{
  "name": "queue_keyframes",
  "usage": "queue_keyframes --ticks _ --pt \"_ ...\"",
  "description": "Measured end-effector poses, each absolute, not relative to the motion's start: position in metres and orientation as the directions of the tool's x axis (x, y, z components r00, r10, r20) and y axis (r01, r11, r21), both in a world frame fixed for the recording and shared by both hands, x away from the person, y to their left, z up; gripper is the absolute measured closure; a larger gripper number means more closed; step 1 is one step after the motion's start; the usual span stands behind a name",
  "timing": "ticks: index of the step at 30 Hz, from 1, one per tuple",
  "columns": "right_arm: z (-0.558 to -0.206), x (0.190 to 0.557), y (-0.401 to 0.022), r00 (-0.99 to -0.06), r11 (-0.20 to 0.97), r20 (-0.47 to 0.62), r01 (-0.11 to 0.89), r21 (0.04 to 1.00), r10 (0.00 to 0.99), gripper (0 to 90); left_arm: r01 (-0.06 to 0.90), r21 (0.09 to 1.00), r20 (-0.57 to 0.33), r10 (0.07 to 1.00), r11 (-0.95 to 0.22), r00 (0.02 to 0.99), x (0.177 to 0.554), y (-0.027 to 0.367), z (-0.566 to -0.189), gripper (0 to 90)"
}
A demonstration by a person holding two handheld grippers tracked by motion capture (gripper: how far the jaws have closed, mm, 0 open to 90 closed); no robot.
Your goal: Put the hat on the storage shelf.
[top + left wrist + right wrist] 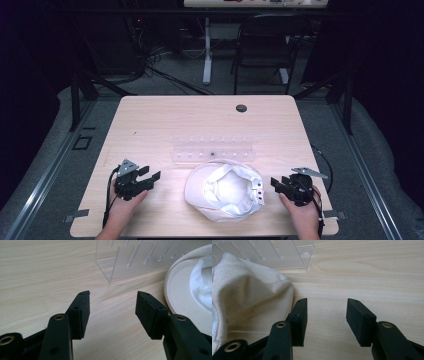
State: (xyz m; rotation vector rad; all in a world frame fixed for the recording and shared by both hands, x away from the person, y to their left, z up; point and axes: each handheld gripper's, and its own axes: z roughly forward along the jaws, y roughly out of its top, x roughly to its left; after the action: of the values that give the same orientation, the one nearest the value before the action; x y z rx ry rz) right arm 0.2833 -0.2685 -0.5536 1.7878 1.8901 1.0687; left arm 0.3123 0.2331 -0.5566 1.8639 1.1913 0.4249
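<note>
While each hand-held gripper (154, 178) (274, 183) gapes wide, a floppy white cloth cap (225, 190) lies upturned on woodgrain.

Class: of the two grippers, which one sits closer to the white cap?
The right gripper: its jaws nearly reach the white cap, while the left gripper stands clearly apart.

The tabletop (150, 125) is pale wood with fine light-brown grain lines. On it lies a cream-white cap (223, 189), its inside lining a brighter white. The rack (212, 150) behind the cap is clear, colourless plastic. The left gripper (148, 176) and the right gripper (277, 184) are black, with small brass-coloured rivets, and each carries a grey plate.
</note>
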Motion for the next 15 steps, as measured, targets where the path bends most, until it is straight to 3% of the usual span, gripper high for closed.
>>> queue_keyframes --ticks 15 --pt "-0.5437 0.2804 -0.2656 -0.15 -0.051 0.222 0.711 0.702 0.963 49.8 0.552 0.811 -0.131 0.858 -0.196 0.497 0.3075 0.2312 -0.5526 45.9"
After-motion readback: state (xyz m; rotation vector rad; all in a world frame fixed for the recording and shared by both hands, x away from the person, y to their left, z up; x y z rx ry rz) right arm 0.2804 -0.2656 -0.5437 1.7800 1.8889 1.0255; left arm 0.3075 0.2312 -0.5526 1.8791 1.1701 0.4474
